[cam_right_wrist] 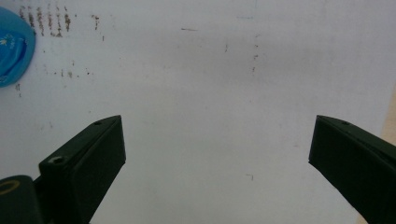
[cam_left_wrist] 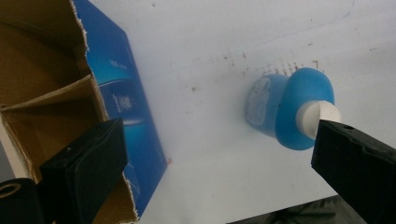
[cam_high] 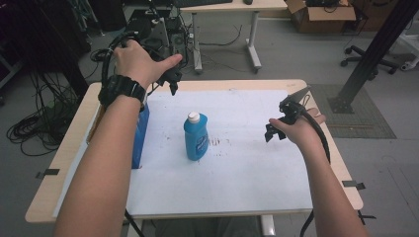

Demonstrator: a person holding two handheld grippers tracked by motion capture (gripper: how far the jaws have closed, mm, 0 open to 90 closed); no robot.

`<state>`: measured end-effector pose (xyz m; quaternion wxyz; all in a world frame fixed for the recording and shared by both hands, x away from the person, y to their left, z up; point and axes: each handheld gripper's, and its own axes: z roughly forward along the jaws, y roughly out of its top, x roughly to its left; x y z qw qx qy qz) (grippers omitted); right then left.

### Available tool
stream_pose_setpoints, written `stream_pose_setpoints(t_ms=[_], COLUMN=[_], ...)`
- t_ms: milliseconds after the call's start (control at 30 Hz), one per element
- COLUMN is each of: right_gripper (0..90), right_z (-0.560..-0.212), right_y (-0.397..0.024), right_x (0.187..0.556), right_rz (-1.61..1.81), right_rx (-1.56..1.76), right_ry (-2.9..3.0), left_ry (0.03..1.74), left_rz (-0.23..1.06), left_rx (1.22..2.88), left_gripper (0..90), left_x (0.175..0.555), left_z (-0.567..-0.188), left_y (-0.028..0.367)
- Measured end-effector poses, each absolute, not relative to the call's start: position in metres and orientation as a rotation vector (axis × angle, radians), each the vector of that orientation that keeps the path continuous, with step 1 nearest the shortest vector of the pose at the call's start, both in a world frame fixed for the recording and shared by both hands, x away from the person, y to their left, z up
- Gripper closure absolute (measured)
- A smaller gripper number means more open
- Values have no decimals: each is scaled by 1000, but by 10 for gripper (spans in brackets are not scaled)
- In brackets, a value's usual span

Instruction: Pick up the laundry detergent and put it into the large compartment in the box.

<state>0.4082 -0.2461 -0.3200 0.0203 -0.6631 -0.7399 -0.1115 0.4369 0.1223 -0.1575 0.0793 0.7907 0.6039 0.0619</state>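
Observation:
A blue bottle (cam_high: 196, 136) with a white cap stands upright in the middle of the white sheet (cam_high: 237, 163). From above, the left gripper view looks down on that blue bottle (cam_left_wrist: 285, 109). My left gripper (cam_high: 172, 81) hovers high over the table's far left, jaws wide apart with nothing between them (cam_left_wrist: 219, 158). At the right, my right gripper (cam_high: 272, 132) hangs above the sheet, open and empty (cam_right_wrist: 217, 154), with a sliver of the bottle (cam_right_wrist: 11, 51) at its left.
An open blue cardboard box (cam_high: 140, 133) with brown inner dividers (cam_left_wrist: 51, 93) stands at the sheet's left edge, partly behind my left forearm. The wooden table (cam_high: 64, 163) borders the sheet. Desks, cables, a carton and a chair base lie beyond.

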Motion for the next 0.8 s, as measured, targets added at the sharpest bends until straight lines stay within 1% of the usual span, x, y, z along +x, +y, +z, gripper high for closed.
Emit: stream_pose_setpoints(t_ms=[267, 433, 800], right_gripper=[38, 39, 39], right_z=[-321, -322, -325], right_y=[-246, -247, -252], right_x=[409, 410, 408], right_rz=[-350, -347, -348], right_rx=[-2036, -2038, -2042], right_ry=[-2310, -2306, -2301], left_ry=[1735, 1725, 1660], left_rz=[148, 141, 137], left_rx=[2402, 2415, 2474], left_gripper=[41, 40, 41], left_x=[441, 442, 442], left_z=[-158, -160, -166], left_y=[117, 113, 91])
